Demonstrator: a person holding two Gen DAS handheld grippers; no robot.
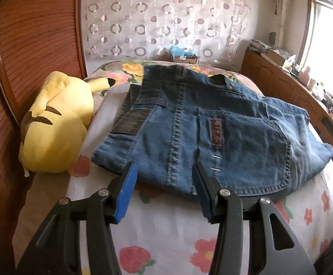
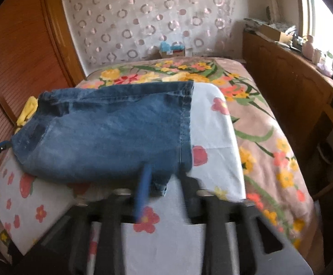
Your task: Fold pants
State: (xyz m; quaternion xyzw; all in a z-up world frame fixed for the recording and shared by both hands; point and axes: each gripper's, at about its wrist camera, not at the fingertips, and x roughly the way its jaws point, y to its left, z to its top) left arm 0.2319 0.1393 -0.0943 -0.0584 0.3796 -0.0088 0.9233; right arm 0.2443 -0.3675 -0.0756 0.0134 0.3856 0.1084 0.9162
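Pants (image 1: pixel 212 119): blue denim, folded into a compact bundle, lying on the bed (image 1: pixel 166 233); seat side up, back pockets and centre seam visible in the left wrist view.
Pants, leg end (image 2: pixel 184 119): hemmed edge lies on the white flowered sheet (image 2: pixel 212 137), seen in the right wrist view.
Bed covering: white sheet with red flowers under the pants; a beige floral blanket (image 2: pixel 269 142) lies beyond it.
Left tongs (image 1: pixel 164 181): jaws apart, blue pads (image 1: pixel 126 192) at the near edge of the pants; nothing gripped between them.
Right tongs (image 2: pixel 164 178): blurred; jaws apart at the near hem corner of the pants; cloth lies between them, pads not pressing on it.
Plush toy (image 1: pixel 56 123): yellow, lying on the bed just beside the left edge of the pants.
Headboard (image 1: pixel 29 57): reddish wood, behind the plush toy.
Curtain (image 1: pixel 166 18): sheer, ring pattern, beyond the far end of the bed.
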